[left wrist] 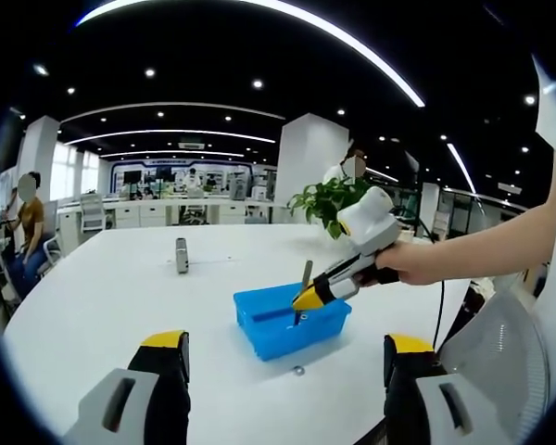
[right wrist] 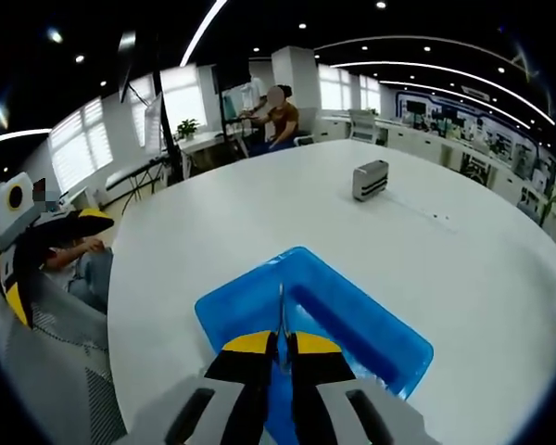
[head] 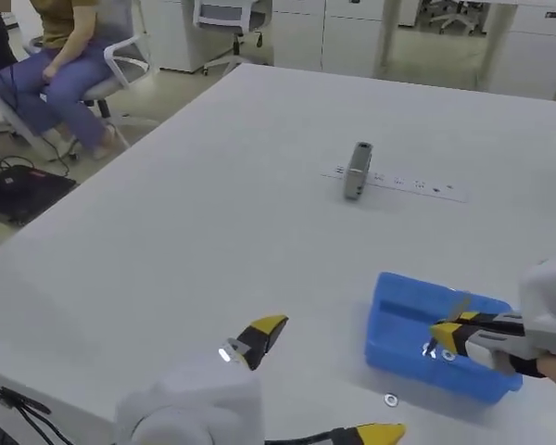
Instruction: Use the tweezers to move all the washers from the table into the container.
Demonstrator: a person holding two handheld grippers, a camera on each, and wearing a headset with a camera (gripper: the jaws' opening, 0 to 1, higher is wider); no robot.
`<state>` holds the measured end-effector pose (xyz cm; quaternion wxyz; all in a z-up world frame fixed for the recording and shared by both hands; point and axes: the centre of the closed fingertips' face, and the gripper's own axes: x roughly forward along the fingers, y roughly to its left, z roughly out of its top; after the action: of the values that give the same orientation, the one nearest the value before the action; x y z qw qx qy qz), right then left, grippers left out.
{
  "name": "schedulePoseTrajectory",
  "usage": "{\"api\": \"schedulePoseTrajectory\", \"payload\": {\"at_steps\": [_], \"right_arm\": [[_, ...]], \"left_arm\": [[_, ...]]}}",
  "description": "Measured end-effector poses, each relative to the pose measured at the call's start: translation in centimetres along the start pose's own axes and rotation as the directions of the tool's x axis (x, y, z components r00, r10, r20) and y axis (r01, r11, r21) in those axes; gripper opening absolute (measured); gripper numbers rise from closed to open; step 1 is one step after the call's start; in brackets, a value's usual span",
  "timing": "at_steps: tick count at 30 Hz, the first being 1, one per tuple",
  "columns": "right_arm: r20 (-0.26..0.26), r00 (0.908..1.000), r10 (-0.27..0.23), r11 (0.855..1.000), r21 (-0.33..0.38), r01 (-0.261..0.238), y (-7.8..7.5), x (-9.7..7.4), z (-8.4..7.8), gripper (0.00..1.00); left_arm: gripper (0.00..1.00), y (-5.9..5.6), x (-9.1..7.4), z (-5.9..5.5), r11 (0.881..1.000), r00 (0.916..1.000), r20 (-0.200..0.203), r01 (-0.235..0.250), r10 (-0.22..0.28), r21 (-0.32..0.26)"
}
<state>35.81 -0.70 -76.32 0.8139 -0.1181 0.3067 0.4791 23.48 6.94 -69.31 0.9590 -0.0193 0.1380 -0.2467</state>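
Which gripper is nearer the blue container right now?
Right. The right gripper is over the blue container, its tweezers pointing down into it. The left gripper, jaws open, is apart from it, over the table to its left in the head view.

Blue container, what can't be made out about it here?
Head view: the right claw covers part of the container's floor; the glints there are too blurred to count.
Left gripper view: its near wall hides the inside.
Right gripper view: the tweezers' tip is too small to tell what it holds.
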Motion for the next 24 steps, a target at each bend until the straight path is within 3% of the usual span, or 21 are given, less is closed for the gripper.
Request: {"api": "schedulePoseTrajectory", "payload": {"at_steps": [11,19,24], "right_arm": [[0.092,0.9957,-0.013,1.000,0.013,0.011,0.0,-1.7,2.4,0.03],[0.187,0.9823,-0.007,1.000,0.016,0.004,1.1,-3.5,4.6,0.03],[0.236,0.9715,0.021,0.999,0.024,-0.027,2.5,-4.4,5.3,0.03]], "left_arm": [[0.88,-0.1,0.0,0.0,1.000,1.0000,-0.001,0.005,-0.005,-0.004],[0.87,-0.3,0.1,-0.2,1.000,0.9997,-0.011,0.020,-0.020,-0.001],[0.87,-0.4,0.1,-0.3,1.000,0.9995,-0.017,0.026,-0.026,0.007]]}}
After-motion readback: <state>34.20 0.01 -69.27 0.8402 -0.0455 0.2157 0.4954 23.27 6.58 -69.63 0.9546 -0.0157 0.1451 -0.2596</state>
